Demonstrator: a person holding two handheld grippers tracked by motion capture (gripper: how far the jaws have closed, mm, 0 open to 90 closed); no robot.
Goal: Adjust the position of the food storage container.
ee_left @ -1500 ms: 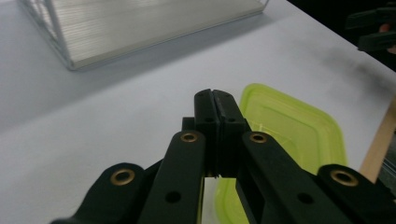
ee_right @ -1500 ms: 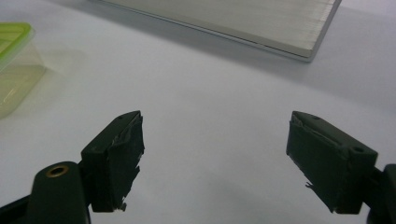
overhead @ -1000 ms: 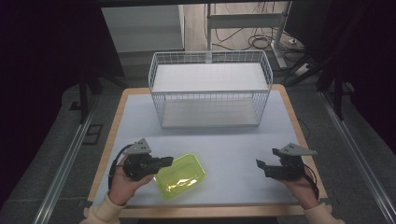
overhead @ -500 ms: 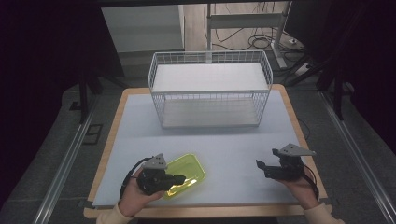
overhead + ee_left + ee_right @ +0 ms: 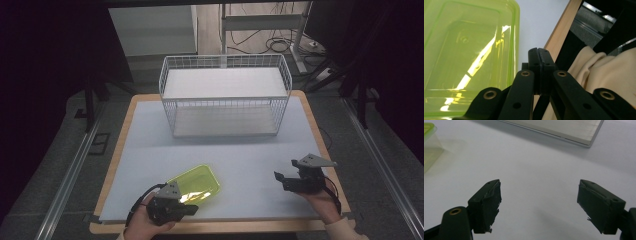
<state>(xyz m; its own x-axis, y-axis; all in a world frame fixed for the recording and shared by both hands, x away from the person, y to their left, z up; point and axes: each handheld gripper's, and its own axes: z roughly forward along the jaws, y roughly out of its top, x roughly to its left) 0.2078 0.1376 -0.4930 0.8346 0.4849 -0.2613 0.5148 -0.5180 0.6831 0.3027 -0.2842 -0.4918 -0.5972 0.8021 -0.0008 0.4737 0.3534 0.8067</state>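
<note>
Since the earlier frame our left tool (image 5: 187, 210) has slid from the left of the green container (image 5: 196, 183) down and inward to its near edge, sinking toward the surface (image 5: 150, 130) as it goes, while our right tool (image 5: 279, 178) has kept its place at the near right. The container itself has barely shifted: it lies low and open side up on the white surface, close to the near edge and left of centre, well apart from the wire basket (image 5: 225, 95) that stands at the far side. In the left gripper view the left tool (image 5: 539, 53) is clenched, its 2 jaws pressed flat together with nothing between them, and the container (image 5: 469, 57) lies just beside them to one side, not in the grip; the wooden edge of the surface (image 5: 560, 32) and a cream sleeve (image 5: 599, 67) lie on the other. In the right gripper view the right tool (image 5: 539, 205) is released, jaws spread wide over bare surface, with a corner of the container (image 5: 430, 141) far off. We judge that we are in the approach to picking up the container, probably to carry it to the basket. The next move calls for spreading the left jaws, setting 1 jaw inside the rim and 1 outside, then closing on the wall before lifting.
</note>
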